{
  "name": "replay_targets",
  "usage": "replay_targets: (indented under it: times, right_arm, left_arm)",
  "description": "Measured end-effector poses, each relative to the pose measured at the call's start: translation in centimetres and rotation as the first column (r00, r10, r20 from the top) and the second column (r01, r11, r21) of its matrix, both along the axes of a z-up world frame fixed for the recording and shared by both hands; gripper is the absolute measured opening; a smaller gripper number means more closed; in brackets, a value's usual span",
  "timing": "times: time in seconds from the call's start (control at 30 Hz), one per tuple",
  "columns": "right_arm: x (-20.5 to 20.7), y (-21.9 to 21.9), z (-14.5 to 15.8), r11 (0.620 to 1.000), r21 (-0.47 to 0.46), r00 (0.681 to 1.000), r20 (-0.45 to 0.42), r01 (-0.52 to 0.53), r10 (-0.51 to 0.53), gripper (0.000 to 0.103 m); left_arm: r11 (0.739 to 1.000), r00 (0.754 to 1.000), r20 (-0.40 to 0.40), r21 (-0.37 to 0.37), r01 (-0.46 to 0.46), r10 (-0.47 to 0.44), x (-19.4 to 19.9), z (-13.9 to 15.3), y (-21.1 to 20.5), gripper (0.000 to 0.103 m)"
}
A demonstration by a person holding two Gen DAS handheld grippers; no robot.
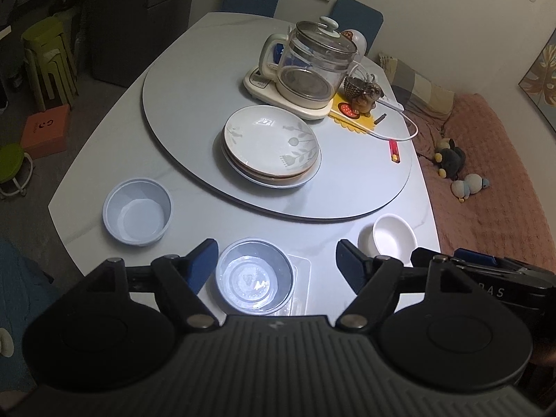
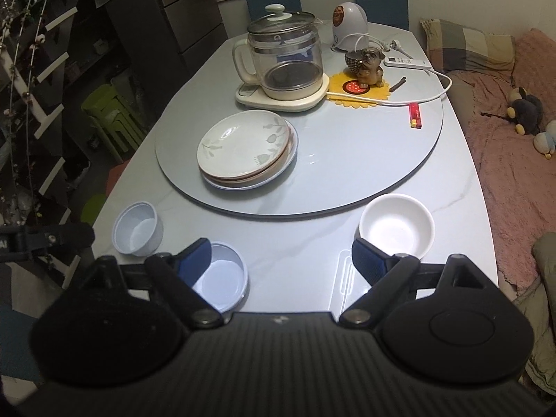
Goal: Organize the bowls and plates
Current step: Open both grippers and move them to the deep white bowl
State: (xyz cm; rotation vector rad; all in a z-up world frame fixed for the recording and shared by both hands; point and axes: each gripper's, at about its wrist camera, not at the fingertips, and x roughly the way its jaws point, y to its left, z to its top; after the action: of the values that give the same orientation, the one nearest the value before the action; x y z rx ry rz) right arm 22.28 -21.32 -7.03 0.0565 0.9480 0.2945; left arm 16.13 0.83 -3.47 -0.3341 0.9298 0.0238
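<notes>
A stack of plates [image 1: 271, 146] [image 2: 247, 147] with a leaf-patterned one on top sits on the round turntable [image 1: 180, 104] [image 2: 347, 160]. A tall pale blue bowl [image 1: 137, 212] [image 2: 139, 228] stands at the near left. A shallow pale blue bowl [image 1: 254, 279] [image 2: 222, 279] lies at the front edge, between the fingers of my open left gripper [image 1: 276, 260]. A white bowl [image 1: 394, 236] [image 2: 397, 226] stands at the near right. My right gripper [image 2: 281, 257] is open and empty above the table's front edge, with the white bowl just beyond its right finger.
A glass kettle on its base [image 1: 309, 69] [image 2: 285, 66], a dog figurine on a yellow mat [image 1: 361, 100] [image 2: 368, 66], a white cable and a red lighter [image 2: 415, 114] occupy the far half of the turntable. A pink-covered sofa [image 2: 514, 132] is to the right, green stools [image 1: 48, 55] to the left.
</notes>
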Motion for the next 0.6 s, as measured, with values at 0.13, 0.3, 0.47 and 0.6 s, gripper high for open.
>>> replay_targets:
  times: [0.13,0.3,0.47,0.6]
  right_arm:
    - [1.2,-2.1,0.0,1.000,0.007,1.000,0.003,0.006,-0.006,0.089]
    - [3.6,-5.4,-0.2,0.999,0.007,0.999,0.008,0.037,-0.037,0.089]
    - [5.9,-8.3,-0.6,0.998,0.026,0.999,0.010,0.053,-0.054,0.089]
    - [7.6,-10.3,-1.3,0.997,0.027,0.997,-0.001,0.071,-0.071,0.089]
  left_arm:
    - [1.000,1.000,0.006,-0.019,0.009,-0.009,1.9,-0.5,-2.4,0.079]
    - [0.999,1.000,0.014,-0.027,0.025,-0.024,4.8,-1.2,-5.5,0.079]
    - [0.999,0.999,0.012,-0.020,0.048,-0.048,8.0,-2.0,-8.5,0.079]
    - [0.998,0.999,0.014,-0.034,0.053,-0.052,10.6,-2.7,-10.4,0.079]
